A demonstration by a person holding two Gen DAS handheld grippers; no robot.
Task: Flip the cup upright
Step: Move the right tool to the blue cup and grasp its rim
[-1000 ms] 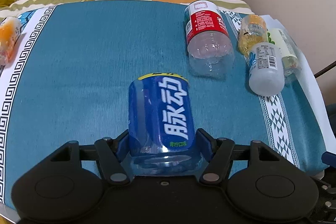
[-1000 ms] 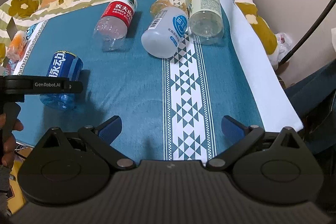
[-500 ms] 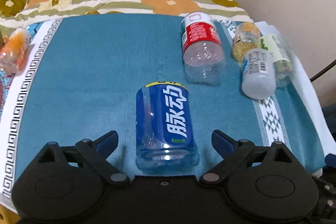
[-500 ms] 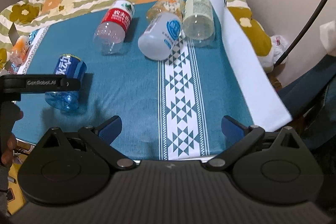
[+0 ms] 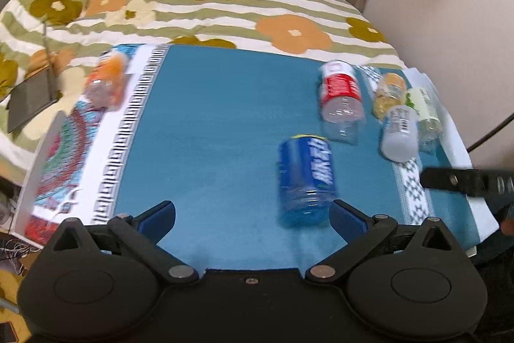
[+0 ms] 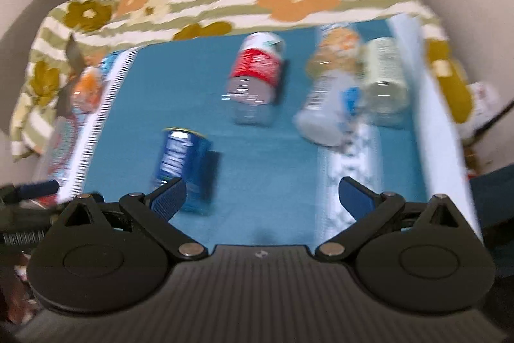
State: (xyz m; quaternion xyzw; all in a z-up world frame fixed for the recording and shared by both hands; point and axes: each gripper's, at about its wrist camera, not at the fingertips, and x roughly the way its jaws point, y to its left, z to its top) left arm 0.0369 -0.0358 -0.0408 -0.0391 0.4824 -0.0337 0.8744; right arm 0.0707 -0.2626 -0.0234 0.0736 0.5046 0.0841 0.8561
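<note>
A blue-labelled clear plastic cup (image 5: 305, 179) stands on the teal cloth (image 5: 208, 124), label characters inverted, clear base on top. My left gripper (image 5: 252, 216) is open and empty, the cup just beyond its right finger. In the right wrist view the same cup (image 6: 184, 164) is just beyond the left finger of my right gripper (image 6: 261, 193), which is open and empty. Both views are blurred by motion.
A red-labelled cup (image 5: 341, 100), an orange one (image 5: 389, 94), a white one (image 5: 400, 130) and a pale green one (image 5: 424, 114) stand at the right. Another orange cup (image 5: 106, 81) is far left. The flowered bedspread (image 5: 225, 15) lies behind.
My left gripper opened, let go of the blue cup and pulled back to the left. My right gripper swung left, so the blue cup now sits by its left finger.
</note>
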